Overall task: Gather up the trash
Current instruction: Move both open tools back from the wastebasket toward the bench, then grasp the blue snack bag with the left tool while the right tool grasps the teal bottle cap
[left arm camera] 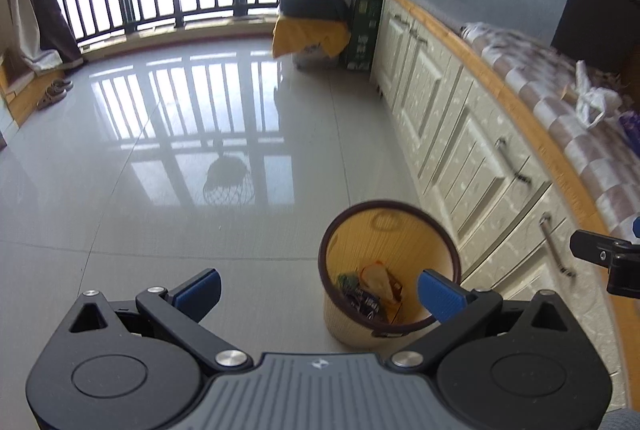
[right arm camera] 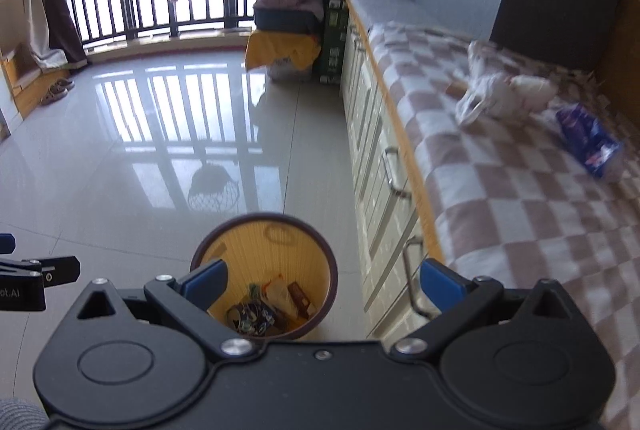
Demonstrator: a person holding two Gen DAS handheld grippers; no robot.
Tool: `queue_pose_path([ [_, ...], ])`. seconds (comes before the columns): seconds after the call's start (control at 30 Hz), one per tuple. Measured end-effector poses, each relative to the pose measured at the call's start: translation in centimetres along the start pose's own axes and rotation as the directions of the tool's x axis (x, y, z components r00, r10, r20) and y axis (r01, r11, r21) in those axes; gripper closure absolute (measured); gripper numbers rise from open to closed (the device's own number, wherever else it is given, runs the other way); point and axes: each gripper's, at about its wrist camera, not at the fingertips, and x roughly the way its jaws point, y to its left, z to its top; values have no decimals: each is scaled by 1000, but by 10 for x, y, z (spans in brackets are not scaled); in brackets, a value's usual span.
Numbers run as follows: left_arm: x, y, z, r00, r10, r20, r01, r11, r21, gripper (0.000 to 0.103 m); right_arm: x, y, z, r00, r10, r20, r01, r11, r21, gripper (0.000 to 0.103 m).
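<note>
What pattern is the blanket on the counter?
The blanket is brown-and-white checkered, clearest in the right wrist view.

We see both grippers spread wide with nothing between the blue pads. Left gripper points forward and down, level; right gripper is alongside it at similar height and angle. Each one's tip shows at the edge of the other's wrist view, so they're apart, not touching.

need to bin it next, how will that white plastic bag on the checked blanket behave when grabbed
The white plastic bag looks crumpled and thin, so probably floppy and light. Its loose handle loop may dangle, and film could slip between pads.
</note>
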Motion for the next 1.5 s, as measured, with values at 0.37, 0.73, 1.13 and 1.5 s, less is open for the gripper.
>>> queue_pose_path([
  [0.37, -57, -45, 23, 979, -68, 192, 62, 997, 38, 0, -68, -43, 12, 980, -67, 188, 56, 997, 60, 0],
  [0.73, -76, -110, 28, 932, -193, 306, 172, 981, 95, 0, -106, -113, -3, 930, -213, 299, 169, 972, 164, 0],
  [1.13, -65, -218, 35, 879, -351, 324, 316, 936, 155, 0, -113, -208, -53, 864, -424, 271, 355, 895, 269, 0],
  [1.5, -41, -326, 47, 853, -475, 216, 409, 866, 289, 0, -83, -254, -107, 878, -447, 170, 381, 869, 318, 0],
])
